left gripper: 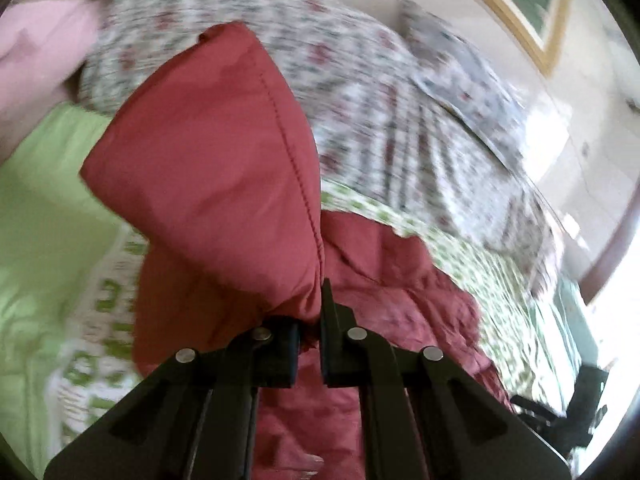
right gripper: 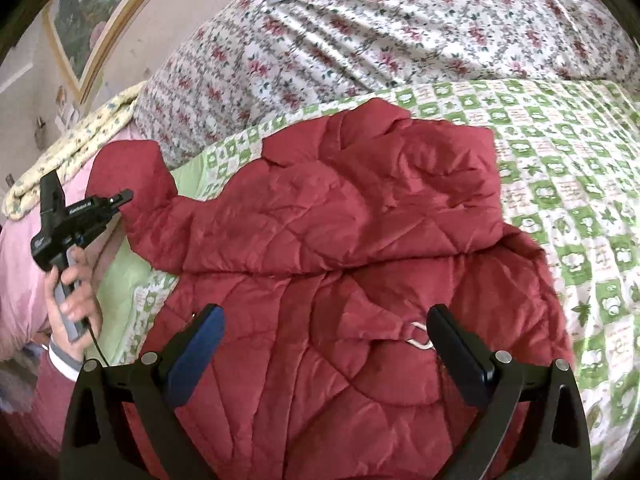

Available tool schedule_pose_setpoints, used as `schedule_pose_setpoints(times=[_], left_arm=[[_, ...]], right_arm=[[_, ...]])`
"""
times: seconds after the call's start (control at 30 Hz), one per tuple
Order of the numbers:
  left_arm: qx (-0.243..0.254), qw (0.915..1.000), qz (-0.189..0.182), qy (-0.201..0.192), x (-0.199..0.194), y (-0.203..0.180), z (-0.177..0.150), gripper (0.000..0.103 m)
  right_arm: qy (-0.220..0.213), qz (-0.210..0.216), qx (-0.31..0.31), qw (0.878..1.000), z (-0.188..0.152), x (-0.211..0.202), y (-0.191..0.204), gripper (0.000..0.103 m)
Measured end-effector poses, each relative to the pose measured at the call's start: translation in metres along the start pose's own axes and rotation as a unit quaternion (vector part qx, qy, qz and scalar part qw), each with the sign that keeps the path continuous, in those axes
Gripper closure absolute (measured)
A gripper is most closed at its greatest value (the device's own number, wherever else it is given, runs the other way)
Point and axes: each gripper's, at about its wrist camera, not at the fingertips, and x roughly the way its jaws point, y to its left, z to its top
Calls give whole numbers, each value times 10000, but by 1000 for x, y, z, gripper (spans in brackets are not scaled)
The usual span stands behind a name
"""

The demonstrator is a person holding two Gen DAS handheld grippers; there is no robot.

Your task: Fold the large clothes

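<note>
A red quilted jacket [right gripper: 340, 240] lies spread on a green-and-white patterned bedspread [right gripper: 560, 152]. My left gripper [left gripper: 310, 320] is shut on the end of the jacket's sleeve [left gripper: 208, 152], which stands up in front of its camera. In the right wrist view the left gripper [right gripper: 120, 200] holds that sleeve [right gripper: 128, 168] at the jacket's far left, raised off the bed. My right gripper [right gripper: 324, 316] is open and empty, hovering over the jacket's lower body near a small white loop [right gripper: 418, 334].
A large floral duvet [right gripper: 380, 32] is heaped at the back of the bed. A pink cloth [right gripper: 24, 248] and a yellow floral cloth [right gripper: 80, 132] lie at the left. A framed picture [right gripper: 92, 12] hangs on the wall.
</note>
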Motion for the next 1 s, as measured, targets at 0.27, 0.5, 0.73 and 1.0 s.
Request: schedule_pose_setpoints(times=[0.27, 0.5, 0.73, 1.0], left_arm=[[1013, 9934, -178, 508, 42, -95, -22, 98], [1688, 9810, 35, 958, 88, -151, -60, 98], [1636, 9777, 26, 1313, 125, -163, -91, 98], [1404, 9779, -95, 1549, 143, -158, -109, 98]], right_arm=[[-71, 64, 364, 9993, 8, -9, -26, 2], [-233, 117, 795, 9965, 19, -20, -55, 2], [-191, 273, 1154, 9928, 29, -17, -78, 2], [-95, 788, 1631, 9834, 55, 20, -96, 2]])
